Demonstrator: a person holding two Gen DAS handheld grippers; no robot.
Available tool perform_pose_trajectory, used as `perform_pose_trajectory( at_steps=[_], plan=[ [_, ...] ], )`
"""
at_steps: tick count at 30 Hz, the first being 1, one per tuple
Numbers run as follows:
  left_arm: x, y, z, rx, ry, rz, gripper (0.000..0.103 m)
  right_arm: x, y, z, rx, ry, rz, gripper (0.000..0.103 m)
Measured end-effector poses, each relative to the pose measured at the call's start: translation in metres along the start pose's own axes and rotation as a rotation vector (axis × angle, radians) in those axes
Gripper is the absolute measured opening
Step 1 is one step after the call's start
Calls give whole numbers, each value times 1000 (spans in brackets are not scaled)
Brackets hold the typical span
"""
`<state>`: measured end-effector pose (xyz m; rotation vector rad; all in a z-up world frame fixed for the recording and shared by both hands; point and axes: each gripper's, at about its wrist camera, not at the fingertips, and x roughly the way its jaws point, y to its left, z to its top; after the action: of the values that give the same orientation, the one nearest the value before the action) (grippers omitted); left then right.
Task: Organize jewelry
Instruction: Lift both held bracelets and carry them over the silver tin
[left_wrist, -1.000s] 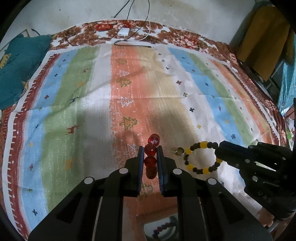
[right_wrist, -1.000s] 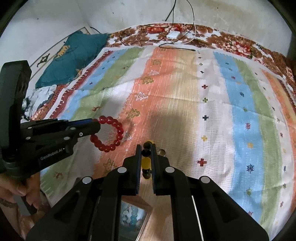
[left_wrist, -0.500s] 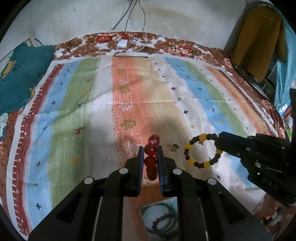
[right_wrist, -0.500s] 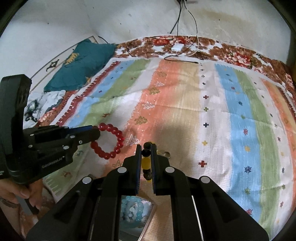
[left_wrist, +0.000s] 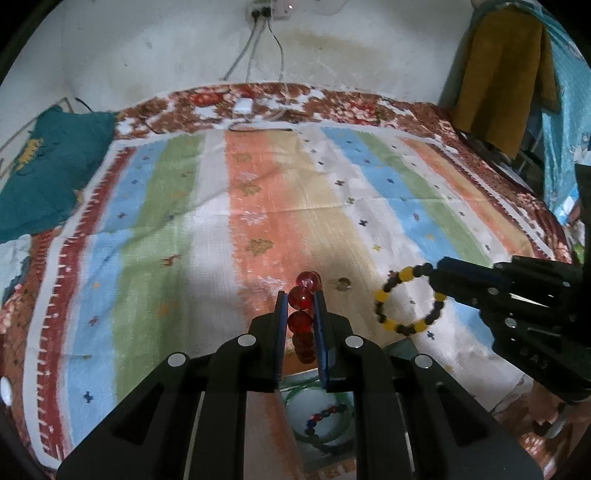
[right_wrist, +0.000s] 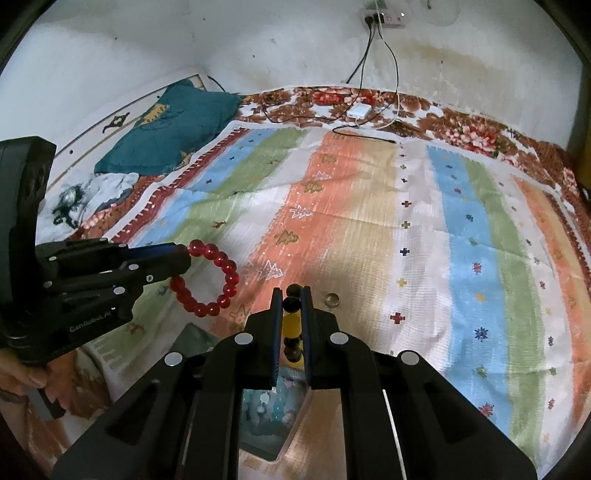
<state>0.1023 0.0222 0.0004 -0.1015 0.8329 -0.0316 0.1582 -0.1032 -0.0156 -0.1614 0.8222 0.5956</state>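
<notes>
Left bracelet (left_wrist: 301, 317) left of right bracelet (left_wrist: 410, 301), ring (left_wrist: 343, 283) on blanket (left_wrist: 184, 236) between.

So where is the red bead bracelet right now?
The red bead bracelet hangs clamped in the left tongs, lifted above the striped blanket; in the right wrist view it shows at left, beside the yellow-and-black bracelet.

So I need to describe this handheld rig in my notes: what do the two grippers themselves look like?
Both are matte black plastic. Each has two flat, narrow fingers with blue pads on the inner faces, carried on angular linkage arms with round silver pivot pins. The left gripper bears white "GenRobot.AI" lettering on its side and sits on a black handle; the right gripper shows faint embossed letters. No cables or sleeves are visible.
</notes>
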Motion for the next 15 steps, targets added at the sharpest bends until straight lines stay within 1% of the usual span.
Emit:
perform_pose_trajectory(
  at_steps=[1,4,7,10,15],
  plan=[
    [-4,-1,-3,7,-13,18,13,-3,2,-2,-4,-5,-1,10],
    [-15,-2,-10,-2,-29,3,13,-7,5,-6,-8,-15,8,11],
    [-24,-5,-19,12,-48,13,13,-15,8,-11,-17,-32,25,11],
    [-28,-8,-26,17,-50,-2,13,-19,13,-14,-35,-39,25,11],
    [-32,-15,-35,42,-58,-1,13,-29,17,-21,-36,-75,47,10]
  ],
)
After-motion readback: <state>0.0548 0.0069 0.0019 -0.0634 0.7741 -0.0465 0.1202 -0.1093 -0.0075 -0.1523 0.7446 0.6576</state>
